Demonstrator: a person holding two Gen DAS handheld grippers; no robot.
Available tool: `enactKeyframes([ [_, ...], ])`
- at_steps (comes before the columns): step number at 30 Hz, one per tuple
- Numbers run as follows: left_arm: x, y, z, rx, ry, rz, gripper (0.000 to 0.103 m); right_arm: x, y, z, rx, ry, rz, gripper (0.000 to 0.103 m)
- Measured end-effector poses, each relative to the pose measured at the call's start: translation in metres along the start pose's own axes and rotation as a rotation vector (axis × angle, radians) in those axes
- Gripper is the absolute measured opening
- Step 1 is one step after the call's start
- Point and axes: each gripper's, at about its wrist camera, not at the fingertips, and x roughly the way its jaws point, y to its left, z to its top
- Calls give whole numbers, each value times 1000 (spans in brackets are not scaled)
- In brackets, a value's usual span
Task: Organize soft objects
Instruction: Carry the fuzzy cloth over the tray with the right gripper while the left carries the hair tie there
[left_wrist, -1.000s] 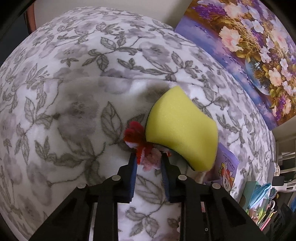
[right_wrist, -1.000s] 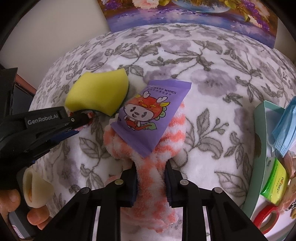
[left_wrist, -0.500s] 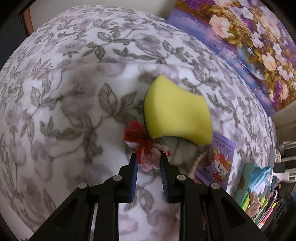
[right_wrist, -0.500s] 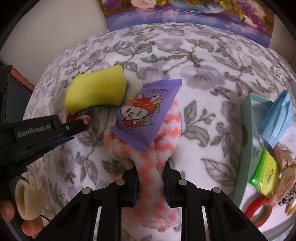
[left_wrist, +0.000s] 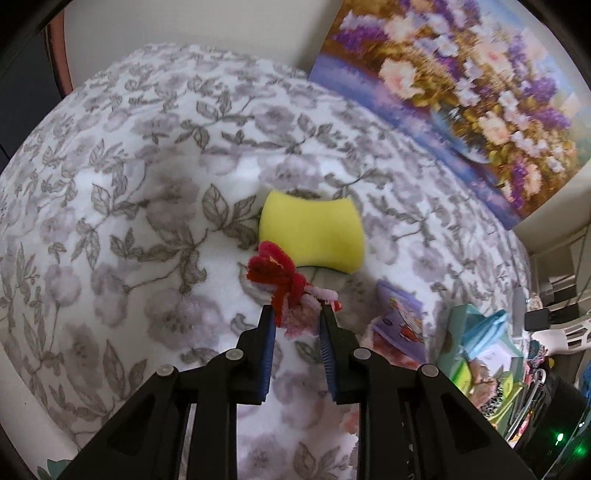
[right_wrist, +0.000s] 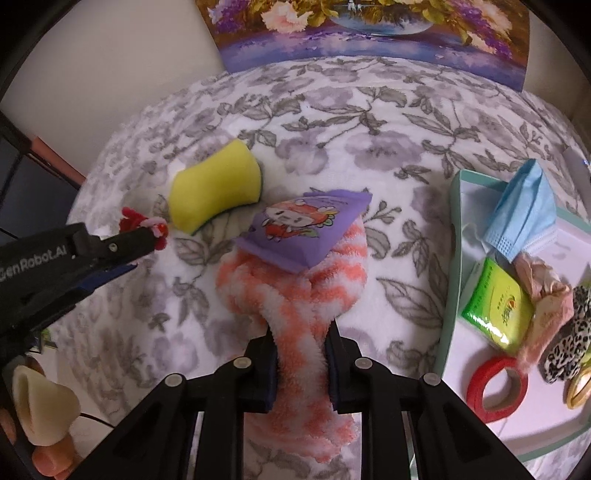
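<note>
Wipes pack (right_wrist: 303, 225) now tilted atop lifted sock (right_wrist: 295, 295) (sponge (right_wrist: 216, 184) alongside).

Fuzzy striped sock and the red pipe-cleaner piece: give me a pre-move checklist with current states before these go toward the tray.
1. Right gripper clamped on the fuzzy striped sock: ok.
2. Left gripper clamped on the red pipe-cleaner piece: ok.
3. Sock free of other items: not ok, the purple wipes pack lies on it.
4. Yellow sponge apart from both loads: ok.
5. Bare spot in the tray: cannot tell, it looks crowded.
</note>
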Motion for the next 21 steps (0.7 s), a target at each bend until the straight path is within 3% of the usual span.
enactKeyframes([
  [12,-42,7,-16,-52,-96,-51,24,-42,-1,-5,18,-72,105,22],
  [21,-75,10,-14,-52,-190,-75,25,-90,0,-3,26,-208,161,22],
])
